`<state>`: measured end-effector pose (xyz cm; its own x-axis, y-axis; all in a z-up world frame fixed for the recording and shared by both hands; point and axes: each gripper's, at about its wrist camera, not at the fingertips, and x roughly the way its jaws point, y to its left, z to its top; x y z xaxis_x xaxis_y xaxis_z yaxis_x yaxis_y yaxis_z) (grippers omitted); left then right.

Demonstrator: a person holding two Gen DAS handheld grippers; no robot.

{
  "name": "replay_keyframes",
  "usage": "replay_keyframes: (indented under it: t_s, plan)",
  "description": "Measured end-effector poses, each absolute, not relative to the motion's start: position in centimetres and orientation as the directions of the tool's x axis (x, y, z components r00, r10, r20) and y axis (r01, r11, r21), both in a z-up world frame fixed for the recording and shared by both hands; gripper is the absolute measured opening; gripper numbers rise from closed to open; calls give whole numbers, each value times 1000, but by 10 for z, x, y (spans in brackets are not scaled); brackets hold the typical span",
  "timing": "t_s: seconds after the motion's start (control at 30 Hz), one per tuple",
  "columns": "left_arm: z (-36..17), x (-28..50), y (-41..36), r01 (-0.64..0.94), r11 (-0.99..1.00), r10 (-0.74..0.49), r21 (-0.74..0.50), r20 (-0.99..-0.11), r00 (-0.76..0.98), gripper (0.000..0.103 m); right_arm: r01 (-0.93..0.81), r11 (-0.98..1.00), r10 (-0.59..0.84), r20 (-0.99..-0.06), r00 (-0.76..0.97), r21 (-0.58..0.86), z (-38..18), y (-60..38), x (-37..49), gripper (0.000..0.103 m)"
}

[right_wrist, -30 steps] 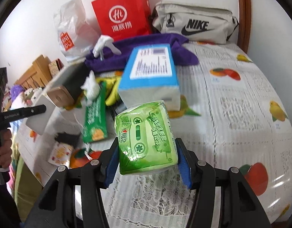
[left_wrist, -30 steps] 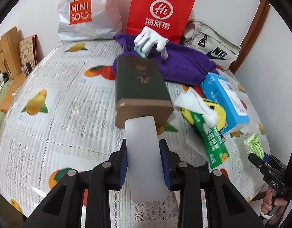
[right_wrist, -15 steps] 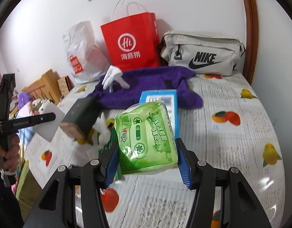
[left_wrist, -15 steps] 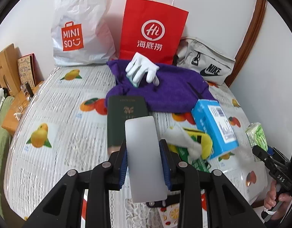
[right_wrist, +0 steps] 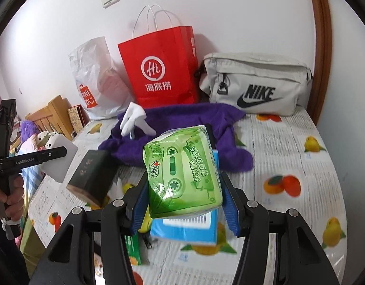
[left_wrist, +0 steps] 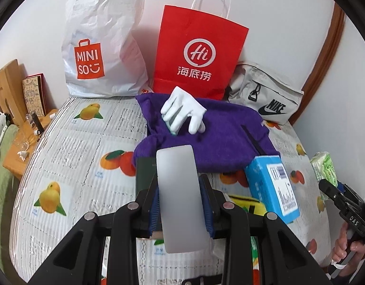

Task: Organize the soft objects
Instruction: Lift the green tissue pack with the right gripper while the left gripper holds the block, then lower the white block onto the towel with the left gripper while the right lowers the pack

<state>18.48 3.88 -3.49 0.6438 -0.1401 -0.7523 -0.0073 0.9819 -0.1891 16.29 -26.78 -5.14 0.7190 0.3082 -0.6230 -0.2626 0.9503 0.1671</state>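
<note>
Beyond both sets of jaws we see the fruit-print table (left_wrist: 70, 142), with a purple cloth (left_wrist: 225, 137) lying ahead and a white glove (left_wrist: 182, 114) on it. Our right gripper (right_wrist: 184, 190) stands about half open, its pads pressed on a green tissue pack (right_wrist: 182, 168). Our left gripper (left_wrist: 180, 201) is narrower, clamped on a flat white block (left_wrist: 180, 194) standing up between its jaws.

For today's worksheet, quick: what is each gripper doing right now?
Left gripper: closed on the dark green box's white flap.
Right gripper: closed on the green tissue pack.
</note>
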Motion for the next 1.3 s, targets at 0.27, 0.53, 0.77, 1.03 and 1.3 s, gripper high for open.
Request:
replay_keyframes:
  t_s: [0.27, 0.53, 0.77, 1.03, 1.3]
  plan:
    - [-37, 214, 44, -21, 976, -153, -216, -757, 635, 30, -289, 942, 330, -637, 697, 172, -49, -260, 207, 55]
    - [-45, 246, 54, -34, 971, -162, -236, -759, 631, 30, -295, 940, 332, -658, 676, 171, -56, -252, 256, 55]
    - [-63, 279, 60, -51, 965, -173, -256, -774, 610, 30, -302, 940, 326, -688, 648, 161, -70, -240, 297, 55]
    - [-79, 316, 62, -55, 963, -181, -264, -784, 593, 30, -299, 939, 324, -734, 597, 171, -93, -233, 337, 55]
    - [-100, 346, 56, -51, 965, -188, -259, -810, 556, 30, -310, 939, 304, -781, 545, 149, -116, -223, 361, 55]
